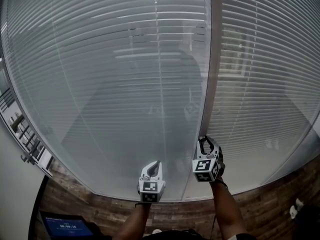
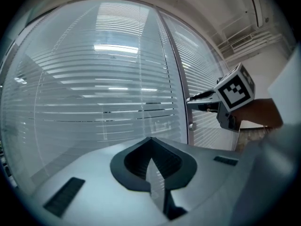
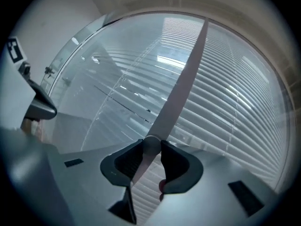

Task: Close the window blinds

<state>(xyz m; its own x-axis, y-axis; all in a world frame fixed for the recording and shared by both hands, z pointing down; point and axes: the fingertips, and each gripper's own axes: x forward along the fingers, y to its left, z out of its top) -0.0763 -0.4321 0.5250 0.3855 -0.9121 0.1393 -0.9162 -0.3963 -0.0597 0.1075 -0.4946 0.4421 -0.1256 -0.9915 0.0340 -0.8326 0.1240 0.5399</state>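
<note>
Window blinds (image 1: 115,74) filled the glass ahead, slats part-open (a room showed faintly through). The right gripper (image 1: 206,140) had its jaws clamped on a small round knob (image 3: 151,144) on the vertical frame post (image 1: 211,74) btw. two panes. The left gripper (image 1: 157,163) hung just beside it, jaws closed on nothing. Likely step: twist the knob to tilt the slats, best done w/ a firm, centred hold, rolling about the knob's axis w/o pulling. Glass sat close ahead; free room lay only back toward the person.
</note>
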